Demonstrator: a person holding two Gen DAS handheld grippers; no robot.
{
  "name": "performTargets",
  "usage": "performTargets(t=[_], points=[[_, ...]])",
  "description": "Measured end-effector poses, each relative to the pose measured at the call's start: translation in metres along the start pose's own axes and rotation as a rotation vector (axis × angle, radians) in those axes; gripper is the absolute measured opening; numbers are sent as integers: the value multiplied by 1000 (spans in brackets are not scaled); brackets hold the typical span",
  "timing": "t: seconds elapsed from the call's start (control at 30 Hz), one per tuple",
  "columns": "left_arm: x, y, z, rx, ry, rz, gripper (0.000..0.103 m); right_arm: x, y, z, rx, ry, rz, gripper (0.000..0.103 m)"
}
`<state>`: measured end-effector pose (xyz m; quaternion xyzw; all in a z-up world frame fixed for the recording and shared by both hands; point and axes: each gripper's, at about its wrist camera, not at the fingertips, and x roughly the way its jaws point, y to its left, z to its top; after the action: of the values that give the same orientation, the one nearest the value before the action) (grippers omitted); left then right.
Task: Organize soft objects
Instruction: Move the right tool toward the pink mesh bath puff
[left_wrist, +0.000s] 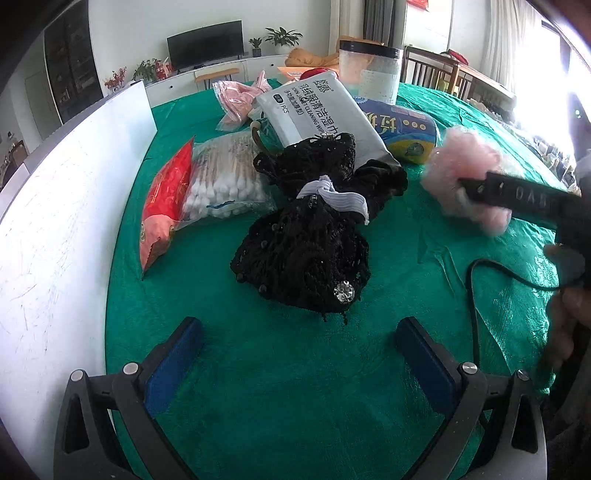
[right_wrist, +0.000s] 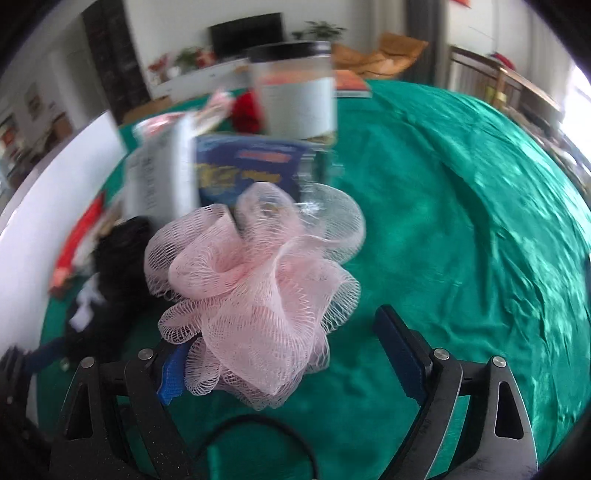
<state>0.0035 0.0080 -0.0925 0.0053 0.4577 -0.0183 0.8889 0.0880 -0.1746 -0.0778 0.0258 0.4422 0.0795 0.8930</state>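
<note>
A pink mesh bath puff (right_wrist: 251, 280) sits between the fingers of my right gripper (right_wrist: 280, 332). It lies against the left pad (right_wrist: 171, 373) and hides most of it. The right pad (right_wrist: 399, 350) stands clear of the puff, with a gap between them. In the left wrist view the puff (left_wrist: 465, 162) shows at the tip of a black finger (left_wrist: 517, 194) on the right. A black lace piece with a white elastic band (left_wrist: 314, 229) lies mid-table. My left gripper (left_wrist: 299, 328) is open just in front of it, with nothing between its pads.
On the green tablecloth (left_wrist: 277, 387) lie a bag of cotton swabs (left_wrist: 225, 173), a red packet (left_wrist: 166, 195), a grey wipes pack (left_wrist: 314, 110) and a blue pack (left_wrist: 402, 129). A clear jar with a black lid (left_wrist: 369, 70) stands behind them. A white board (left_wrist: 55, 221) borders the left.
</note>
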Motion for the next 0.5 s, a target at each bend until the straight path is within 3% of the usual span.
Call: performTargets(t=[0.1,0.2,0.27,0.4,0.5], points=[[0,0,-1,-5,-2,3,103,-10,-69,10,225,-86,-132,92],[-1,0,-1,-4,-5,2,103,-28,-109,21,276,-147,-103,92],[-1,0,-1,-6,-9,4,103,-39,-115,20,248,-151,-66,92],[-1,-1,-2,-8,-12,6,103,-35,-98,-6,191,-124,-76,92],[-1,-1,-2,-7,-14,5,103,-35,-82,-5,142,-107,-68,92]])
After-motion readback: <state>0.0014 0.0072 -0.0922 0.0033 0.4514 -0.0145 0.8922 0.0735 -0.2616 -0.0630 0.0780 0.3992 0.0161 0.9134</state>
